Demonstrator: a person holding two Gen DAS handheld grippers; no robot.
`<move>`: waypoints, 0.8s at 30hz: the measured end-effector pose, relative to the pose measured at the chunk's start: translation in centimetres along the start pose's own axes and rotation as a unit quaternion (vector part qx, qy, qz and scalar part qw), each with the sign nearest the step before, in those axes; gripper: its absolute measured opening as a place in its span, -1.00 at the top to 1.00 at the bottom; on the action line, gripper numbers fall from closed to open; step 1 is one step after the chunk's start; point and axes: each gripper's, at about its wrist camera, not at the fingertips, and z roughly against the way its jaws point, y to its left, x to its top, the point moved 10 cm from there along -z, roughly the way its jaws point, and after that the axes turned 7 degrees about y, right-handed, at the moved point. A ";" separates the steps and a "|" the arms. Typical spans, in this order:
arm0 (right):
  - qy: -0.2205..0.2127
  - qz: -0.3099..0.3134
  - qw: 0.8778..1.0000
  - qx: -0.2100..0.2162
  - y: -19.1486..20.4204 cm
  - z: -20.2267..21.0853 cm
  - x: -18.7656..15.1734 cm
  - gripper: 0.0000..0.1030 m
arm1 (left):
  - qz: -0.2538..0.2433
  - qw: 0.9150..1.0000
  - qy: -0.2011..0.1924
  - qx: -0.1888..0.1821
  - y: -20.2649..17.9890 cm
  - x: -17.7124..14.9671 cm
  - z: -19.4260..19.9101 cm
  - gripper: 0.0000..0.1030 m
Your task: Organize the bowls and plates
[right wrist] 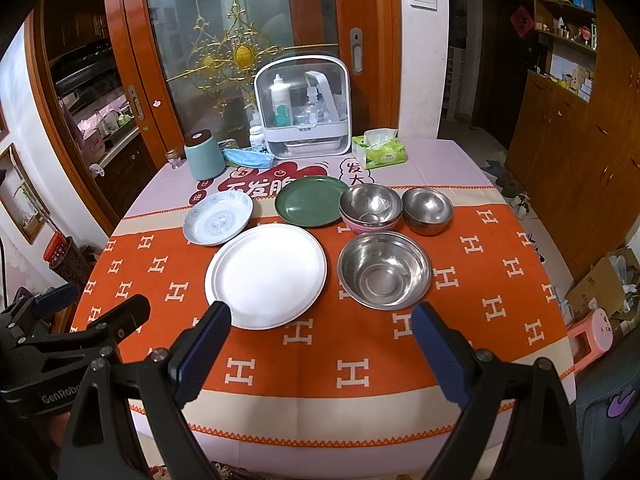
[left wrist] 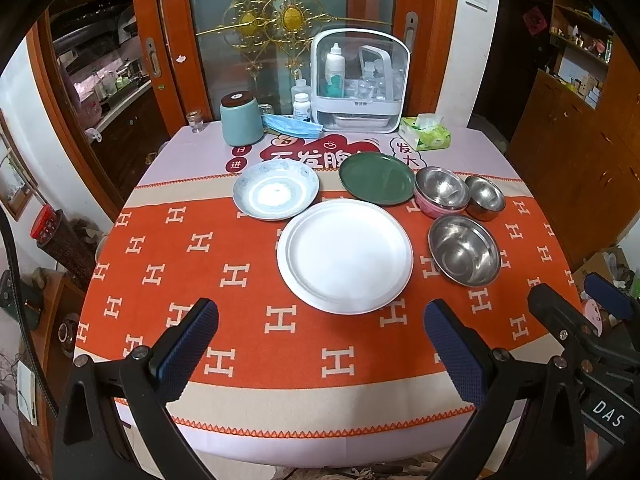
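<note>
Left gripper (left wrist: 320,344) hovering, jaws spread wide, gripping nothing; right gripper (right wrist: 320,344) doing likewise, jaws wide, nothing held; the 2 sitting side by side, both pointing forward.

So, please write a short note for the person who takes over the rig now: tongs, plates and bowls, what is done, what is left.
Left tongs and right tongs: both open, holding nothing, above the near table edge.
Plates lie separately: white plate nearest, blue patterned dish, green plate.
Bowls: large steel bowl and small steel bowl stand alone; one steel bowl already sits in the pink bowl.
Left: stack the plates, nest the other bowls.
</note>
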 end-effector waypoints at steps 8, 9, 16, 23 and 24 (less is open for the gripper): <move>0.000 -0.001 1.000 0.001 0.1 -0.1 0.0 -0.79 | -0.006 1.000 0.004 -0.005 -0.2 -0.2 0.2 -0.97; 0.000 0.000 1.000 0.001 0.1 -0.1 -0.1 -0.79 | -0.006 1.000 0.004 -0.005 -0.3 -0.2 0.1 -0.97; 0.000 -0.002 1.000 0.002 0.0 -0.1 -0.1 -0.79 | -0.007 1.000 0.003 -0.003 -0.2 -0.1 0.3 -0.96; -0.001 -0.002 1.000 0.002 -0.6 -0.1 -0.3 -0.79 | -0.006 1.000 0.004 -0.005 -0.3 -0.3 0.2 -0.96; -0.001 -0.002 1.000 0.003 -0.8 0.0 -0.4 -0.79 | -0.006 1.000 0.003 -0.005 -0.3 -0.4 0.3 -0.96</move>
